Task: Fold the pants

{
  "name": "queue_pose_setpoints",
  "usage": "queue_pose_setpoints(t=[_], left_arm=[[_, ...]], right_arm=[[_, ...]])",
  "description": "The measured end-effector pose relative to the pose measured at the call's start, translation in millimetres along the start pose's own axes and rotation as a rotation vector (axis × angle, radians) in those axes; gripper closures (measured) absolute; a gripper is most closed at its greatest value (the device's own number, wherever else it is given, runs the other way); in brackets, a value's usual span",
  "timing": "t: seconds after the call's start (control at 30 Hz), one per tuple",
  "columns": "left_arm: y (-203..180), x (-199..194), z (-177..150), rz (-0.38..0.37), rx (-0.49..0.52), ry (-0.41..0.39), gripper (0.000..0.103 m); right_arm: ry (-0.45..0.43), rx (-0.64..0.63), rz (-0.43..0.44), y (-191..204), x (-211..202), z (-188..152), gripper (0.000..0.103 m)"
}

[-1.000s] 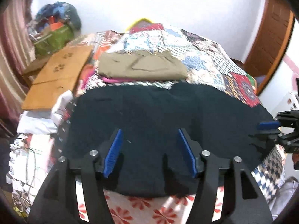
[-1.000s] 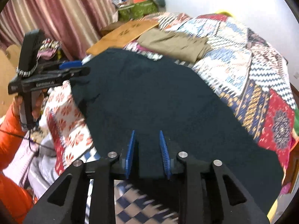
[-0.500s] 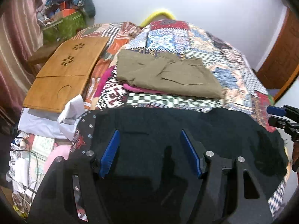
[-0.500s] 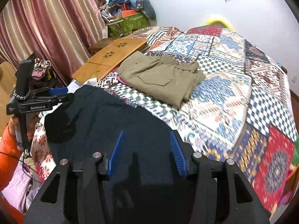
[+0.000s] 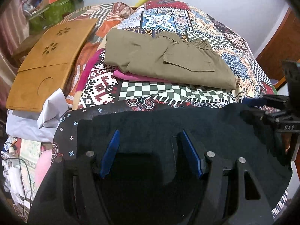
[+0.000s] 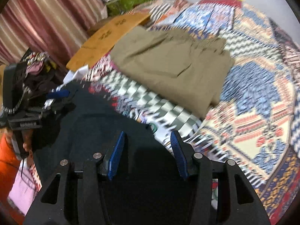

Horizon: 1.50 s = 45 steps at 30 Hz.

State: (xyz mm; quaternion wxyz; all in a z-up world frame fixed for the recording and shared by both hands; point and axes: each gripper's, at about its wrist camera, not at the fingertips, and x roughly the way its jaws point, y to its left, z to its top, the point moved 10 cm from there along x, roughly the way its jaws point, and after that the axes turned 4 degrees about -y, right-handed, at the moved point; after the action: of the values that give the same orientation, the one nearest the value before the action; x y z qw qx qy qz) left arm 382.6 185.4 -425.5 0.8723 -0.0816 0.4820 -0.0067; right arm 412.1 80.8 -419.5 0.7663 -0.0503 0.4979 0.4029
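Dark navy pants (image 5: pixel 187 123) are being spread flat across the near edge of a bed, over a patchwork quilt (image 5: pixel 168 91) of checked and tiled prints. Above the cloth, the left tongs (image 5: pixel 150 150) are being held with the blue pads (image 5: pixel 110 153) wide apart and nothing pinched between them, the dark fabric lying beneath. The right tongs (image 6: pixel 147 152) are likewise being held over the pants' far side; their jaws have just been opening and are now seen standing apart, gripping nothing, with cloth under one pad and quilt under the other. Each tool is being caught at the edge of the other's view, at opposite ends of the garment. Farther up the bed, folded olive-khaki pants (image 5: pixel 168 60) are being kept on a pink garment (image 5: pixel 135 76). Beside them, a wooden lap tray (image 5: pixel 46 63) is being rested at the bed's side, with crumpled white paper (image 5: pixel 46 112) just below it. An orange sleeve (image 6: pixel 7 161) is being glimpsed in the blurred right wrist view.
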Motion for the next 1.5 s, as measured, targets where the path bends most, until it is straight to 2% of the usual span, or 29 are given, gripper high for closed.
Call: queue_pose_setpoints(t=[0.07,0.1,0.23,0.33,0.4,0.5,0.7,0.73,0.77,0.8,0.83,0.9,1.0,1.1,1.17,1.23,1.3,1.4,1.5], left_arm=[[0.1,0.3,-3.5,0.004,0.014,-0.01,0.036],[-0.2,0.4,-4.6,0.007,0.021,-0.016,0.036],[0.6,0.6,-9.0,0.029,0.051,-0.047,0.035],[2.9,0.2,-10.7,0.037,0.047,-0.066,0.034],[4.6,-0.5,-11.5,0.046,0.046,-0.073,0.034],[8.2,-2.8,-13.2,0.062,0.042,-0.078,0.034],[16.1,-7.5,-16.2,0.094,0.016,-0.093,0.033],[20.4,-7.8,-16.4,0.132,0.013,-0.097,0.016],[28.5,-6.5,-18.1,0.175,-0.005,-0.093,0.009],[35.7,-3.4,-21.1,0.164,-0.039,-0.084,0.006],[41.2,-0.9,-23.6,0.129,-0.077,-0.072,0.006],[49.5,-2.2,-23.1,0.084,-0.145,-0.07,0.006],[46.5,-5.8,-20.9,0.106,-0.124,-0.063,0.006],[40.2,-12.0,-19.2,0.117,-0.112,-0.056,0.014],[35.2,-21.9,-15.2,0.113,-0.123,-0.064,0.016],[28.8,-39.4,-9.9,0.126,-0.111,-0.098,0.016],[19.2,-56.0,-5.4,0.135,-0.087,-0.13,0.016],[-0.4,-84.6,0.6,0.126,-0.052,-0.178,0.016],[-25.6,-114.6,3.7,0.12,-0.005,-0.228,0.016]], right_arm=[[0.028,-0.023,0.012,6.2,3.1,-9.8,0.056],[0.036,-0.038,0.023,9.8,2.2,-14.5,0.06],[0.037,-0.08,0.019,16.4,-0.5,-23.2,0.064],[0.035,-0.023,0.043,12.7,4.5,-18.6,0.074],[0.02,0.027,0.062,9.3,10.5,-12.6,0.085],[-0.02,0.045,0.081,9.5,9.2,-5.3,0.092],[-0.123,-0.084,-0.037,15.8,-7.4,5.1,0.097],[-0.127,-0.089,-0.06,12.7,-7.7,6.4,0.097],[-0.129,-0.087,-0.084,8.0,-7.1,8.2,0.098],[-0.125,-0.089,-0.118,1.7,-5.6,9.3,0.099],[-0.131,-0.091,-0.173,-8.2,-6.9,10.9,0.099],[-0.139,-0.074,-0.2,-21.3,-14.7,12.0,0.098],[-0.186,-0.008,-0.182,-35.8,-42.6,12.3,0.098],[-0.228,-0.006,-0.211,-42.2,-78.5,5.2,0.098],[-0.238,-0.009,-0.23,-42.3,-95.1,-2.5,0.096],[-0.253,-0.004,-0.245,-43.5,-116.9,-13.4,0.091],[-0.272,0.015,-0.256,-45.9,-138.3,-24.6,0.079],[-0.313,0.035,-0.29,-46.3,-161.1,-37.5,0.071],[-0.351,0.055,-0.319,-45.2,-190.5,-55.6,0.069]])
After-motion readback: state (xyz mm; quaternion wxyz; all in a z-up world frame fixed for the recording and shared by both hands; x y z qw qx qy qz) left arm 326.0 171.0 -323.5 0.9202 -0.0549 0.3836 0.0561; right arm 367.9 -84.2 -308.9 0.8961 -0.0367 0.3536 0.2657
